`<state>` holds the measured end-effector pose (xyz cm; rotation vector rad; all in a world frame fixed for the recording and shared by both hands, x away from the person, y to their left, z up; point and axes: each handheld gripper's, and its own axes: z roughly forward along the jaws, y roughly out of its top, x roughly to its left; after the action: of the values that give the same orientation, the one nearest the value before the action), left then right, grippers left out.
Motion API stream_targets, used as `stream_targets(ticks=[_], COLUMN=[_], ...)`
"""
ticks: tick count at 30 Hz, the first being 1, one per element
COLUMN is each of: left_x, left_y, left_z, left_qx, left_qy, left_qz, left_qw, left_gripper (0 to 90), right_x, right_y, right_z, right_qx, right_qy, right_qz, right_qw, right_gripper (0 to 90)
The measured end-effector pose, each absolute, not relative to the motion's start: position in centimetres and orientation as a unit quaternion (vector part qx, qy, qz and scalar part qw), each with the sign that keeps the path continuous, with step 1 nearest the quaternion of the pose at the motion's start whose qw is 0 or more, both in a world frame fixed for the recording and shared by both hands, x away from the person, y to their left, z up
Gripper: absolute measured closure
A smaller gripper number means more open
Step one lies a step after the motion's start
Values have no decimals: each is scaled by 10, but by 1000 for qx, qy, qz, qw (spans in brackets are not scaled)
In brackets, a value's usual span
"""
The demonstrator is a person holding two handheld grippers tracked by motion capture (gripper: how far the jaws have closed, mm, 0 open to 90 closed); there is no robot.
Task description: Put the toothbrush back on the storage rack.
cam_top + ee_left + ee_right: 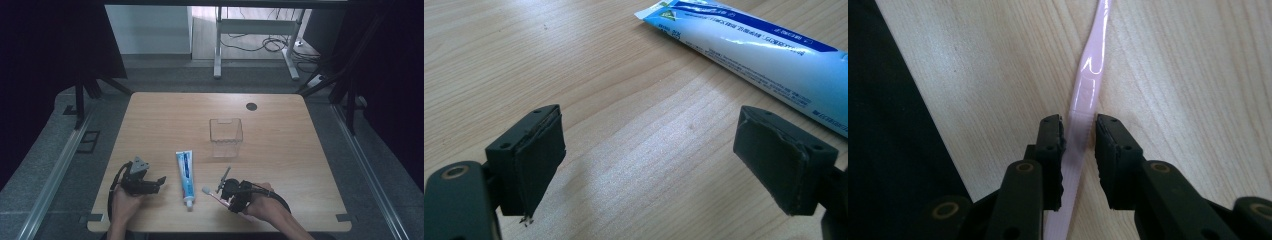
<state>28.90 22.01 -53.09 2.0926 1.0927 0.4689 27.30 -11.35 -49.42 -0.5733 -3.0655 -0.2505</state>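
Note:
A pink toothbrush (209, 192) lies on the wooden table (165, 115) near its front edge, white head pointing left. My right gripper (226, 198) is low over its handle. In the right gripper view both pads of that gripper (1079, 132) press the sides of the toothbrush's (1089, 75) pale pink handle, which still rests on the wood. A blue and white toothpaste tube (186, 176) lies left of it, cap toward the front. My left gripper (160, 181) rests beside the tube. In its own view the left gripper (649, 150) stands wide open over bare wood, the toothpaste tube (764, 55) just beyond.
A clear plastic box (226, 136) stands upright in the middle of the table. A round black grommet (251, 106) sits near the far edge. The table's front edge (923, 115) runs close to the left of my right gripper's jaws.

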Motion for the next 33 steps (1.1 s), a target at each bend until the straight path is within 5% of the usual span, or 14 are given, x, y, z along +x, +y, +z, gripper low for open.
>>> stream_targets(ticks=[33], left_x=[289], left_y=[217], left_z=[-532], left_qx=[817], left_qy=[417], left_qz=[181], left_qw=[355], left_gripper=[133], right_x=[283], right_y=[-121], right_z=[-473], right_qx=[-202], right_qy=[-977], right_qz=[-68], right_qw=[-16], right_gripper=[789])
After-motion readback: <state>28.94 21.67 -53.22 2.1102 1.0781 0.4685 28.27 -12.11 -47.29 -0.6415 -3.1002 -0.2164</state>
